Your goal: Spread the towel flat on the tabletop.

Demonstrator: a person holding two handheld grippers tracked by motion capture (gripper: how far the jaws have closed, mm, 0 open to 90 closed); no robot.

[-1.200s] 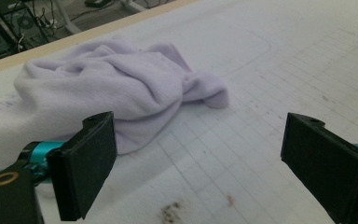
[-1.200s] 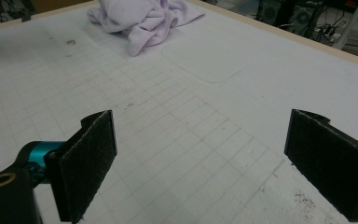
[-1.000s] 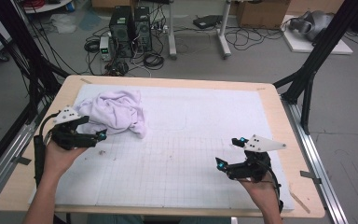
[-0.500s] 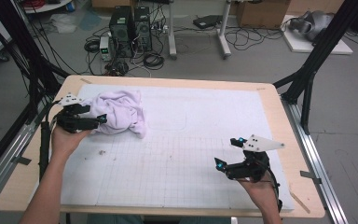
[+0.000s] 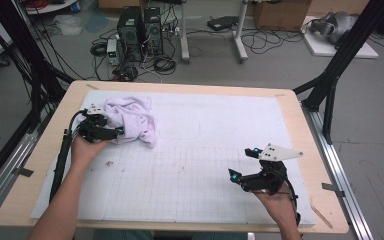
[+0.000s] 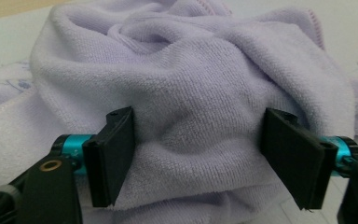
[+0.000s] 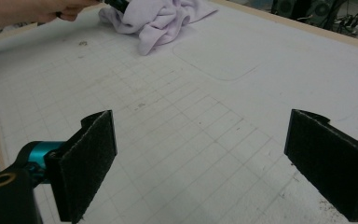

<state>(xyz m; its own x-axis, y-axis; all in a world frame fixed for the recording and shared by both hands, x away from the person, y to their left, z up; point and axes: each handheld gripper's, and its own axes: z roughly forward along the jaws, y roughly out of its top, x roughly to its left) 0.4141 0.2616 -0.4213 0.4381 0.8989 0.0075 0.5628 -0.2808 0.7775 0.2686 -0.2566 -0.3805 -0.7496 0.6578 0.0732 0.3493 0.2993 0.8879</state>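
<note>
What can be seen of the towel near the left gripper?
The towel is pale lilac terry cloth with a stitched hem, bunched into a crumpled heap of folds rather than spread flat. It lies on the white gridded mat near the table's far left corner, one flap trailing toward the person. The left gripper straddles a thick fold: its jaws have just been closing, with cloth bulging between them and touching the pads, not yet squeezed tight.

Left gripper (image 5: 116, 132) against crumpled lavender towel (image 5: 132, 120), far-left on gridded mat (image 5: 205, 165).
</note>
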